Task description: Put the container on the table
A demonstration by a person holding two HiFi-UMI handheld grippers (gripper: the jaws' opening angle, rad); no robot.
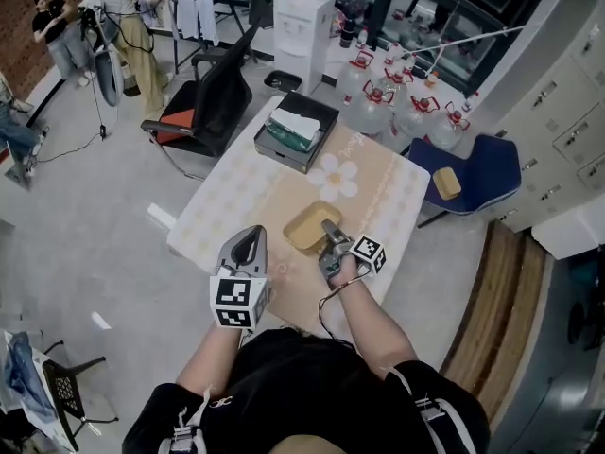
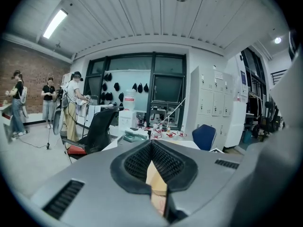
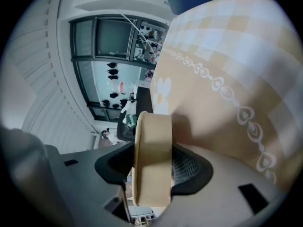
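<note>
A shallow tan container (image 1: 310, 225) is at the near middle of the table (image 1: 378, 192), which wears a beige checked cloth with a flower print. My right gripper (image 1: 328, 232) is shut on its near rim. In the right gripper view the container's wall (image 3: 152, 150) stands edge-on between the jaws of the right gripper (image 3: 152, 170), with the cloth (image 3: 236, 79) close behind it. Whether the container touches the cloth I cannot tell. My left gripper (image 1: 251, 238) hovers by the table's near left edge, shut with nothing in it. In the left gripper view the left gripper (image 2: 152, 148) points across the room.
A black box (image 1: 298, 129) holding green and white items sits at the table's far end. A black office chair (image 1: 203, 102) stands to the left, a blue chair (image 1: 473, 173) to the right. Water bottles (image 1: 397, 102) and a dispenser (image 1: 302, 31) stand behind.
</note>
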